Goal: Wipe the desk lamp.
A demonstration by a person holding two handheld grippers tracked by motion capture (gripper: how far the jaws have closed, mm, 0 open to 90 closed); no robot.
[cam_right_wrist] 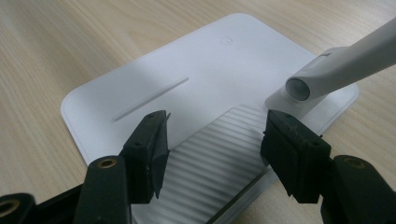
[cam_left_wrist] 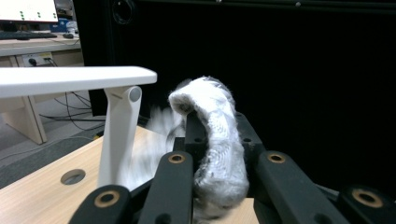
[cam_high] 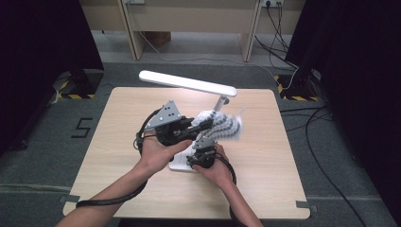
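Note:
A white desk lamp stands on the wooden table [cam_high: 265, 156]: flat base [cam_high: 178, 163], slanted arm [cam_high: 221, 102], long light bar [cam_high: 189, 83]. My left gripper [cam_high: 203, 124] is shut on a fluffy grey-white duster cloth [cam_high: 226, 125], held beside the lamp arm. In the left gripper view the cloth [cam_left_wrist: 219, 140] bulges up between the black jaws, right of the lamp arm [cam_left_wrist: 119, 135]. My right gripper [cam_high: 201, 153] is low over the base. In the right gripper view its jaws [cam_right_wrist: 215, 135] stand open above the ribbed part [cam_right_wrist: 210, 158] of the base [cam_right_wrist: 187, 60].
Bare tabletop lies to the left, right and front of the lamp. A round hole [cam_left_wrist: 72, 176] is cut in the table near the lamp arm. Black curtains flank the table. Cables [cam_high: 302, 123] run over the floor at the right.

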